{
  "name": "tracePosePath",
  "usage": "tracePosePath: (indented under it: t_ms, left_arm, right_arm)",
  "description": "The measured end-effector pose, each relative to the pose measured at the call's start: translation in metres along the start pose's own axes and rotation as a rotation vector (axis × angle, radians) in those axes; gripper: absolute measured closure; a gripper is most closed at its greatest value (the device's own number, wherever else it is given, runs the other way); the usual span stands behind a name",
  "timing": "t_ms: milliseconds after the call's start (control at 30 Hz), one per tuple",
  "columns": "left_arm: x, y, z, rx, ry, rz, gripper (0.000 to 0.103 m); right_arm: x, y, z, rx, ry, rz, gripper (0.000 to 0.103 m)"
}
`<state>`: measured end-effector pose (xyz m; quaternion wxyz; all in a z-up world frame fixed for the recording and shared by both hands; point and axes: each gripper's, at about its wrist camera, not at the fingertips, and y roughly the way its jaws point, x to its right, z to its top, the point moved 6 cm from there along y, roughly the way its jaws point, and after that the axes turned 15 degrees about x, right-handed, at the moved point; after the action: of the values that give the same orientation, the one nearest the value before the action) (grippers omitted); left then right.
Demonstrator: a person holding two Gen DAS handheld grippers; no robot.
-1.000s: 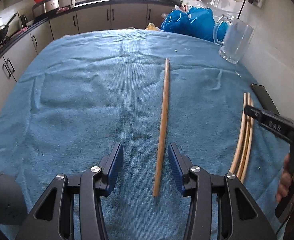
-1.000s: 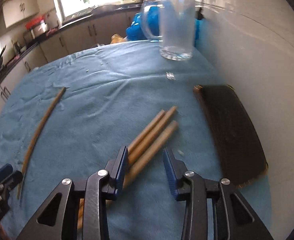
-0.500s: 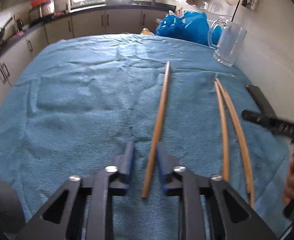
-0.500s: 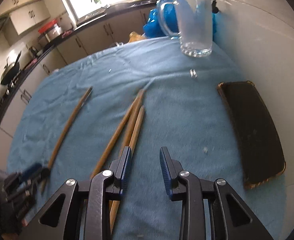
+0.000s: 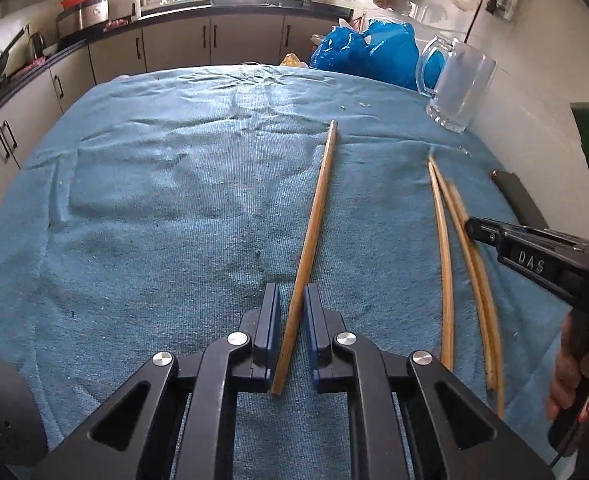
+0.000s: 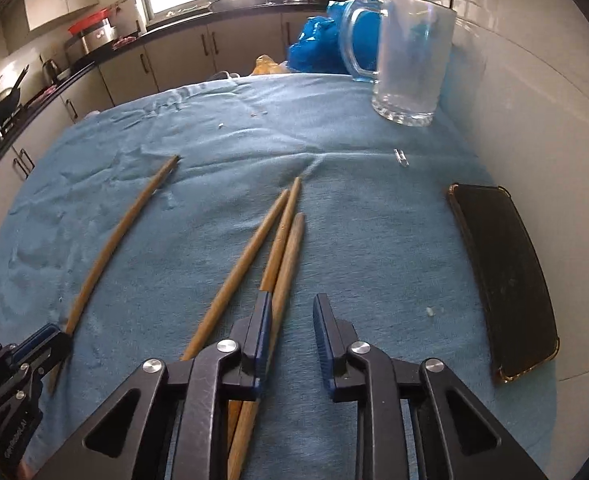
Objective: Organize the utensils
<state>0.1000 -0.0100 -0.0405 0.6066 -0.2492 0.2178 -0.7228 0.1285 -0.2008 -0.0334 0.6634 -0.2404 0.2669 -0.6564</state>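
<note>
A single wooden chopstick (image 5: pixel 314 216) lies on the blue towel (image 5: pixel 154 208), its near end between the fingers of my left gripper (image 5: pixel 291 300), which is nearly shut around it. It also shows in the right wrist view (image 6: pixel 122 236). Three more chopsticks (image 6: pixel 278 248) lie together to the right; they show in the left wrist view (image 5: pixel 446 248) too. My right gripper (image 6: pixel 292 312) is open above the towel, its left finger over the rightmost chopsticks, gripping nothing. A glass mug (image 6: pixel 410 56) stands at the far right.
A black phone (image 6: pixel 502 276) lies on the towel by the white wall at the right. A blue plastic bag (image 5: pixel 370 52) sits behind the mug. Kitchen cabinets and a counter run beyond the table's far and left edges.
My left gripper has closed in around the near end of the single chopstick. My right gripper has narrowed a little, shifted rightward off the three chopsticks, which now lie spread.
</note>
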Motion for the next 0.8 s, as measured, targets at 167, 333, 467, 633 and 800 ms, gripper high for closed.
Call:
tracePosePath:
  t_ms: [167, 333, 467, 633, 800]
  left_arm:
    - [-0.003, -0.005, -0.004, -0.036, -0.018, -0.013, 0.097]
    - [-0.014, -0.022, -0.016, -0.113, -0.140, -0.085, 0.097]
    - [-0.016, -0.047, -0.039, -0.171, -0.218, -0.143, 0.097]
    - [-0.010, -0.096, -0.081, -0.223, -0.260, -0.191, 0.097]
    - [0.003, -0.141, -0.112, -0.246, -0.194, -0.223, 0.097]
  right_arm:
    - [0.007, 0.003, -0.008, -0.046, -0.012, -0.074, 0.093]
    - [0.033, -0.009, -0.021, -0.062, 0.067, -0.069, 0.095]
    - [0.034, -0.032, -0.038, -0.080, 0.080, -0.042, 0.095]
    - [0.032, -0.071, -0.073, -0.112, 0.084, -0.003, 0.095]
    - [0.033, -0.102, -0.103, -0.145, 0.099, 0.041, 0.095]
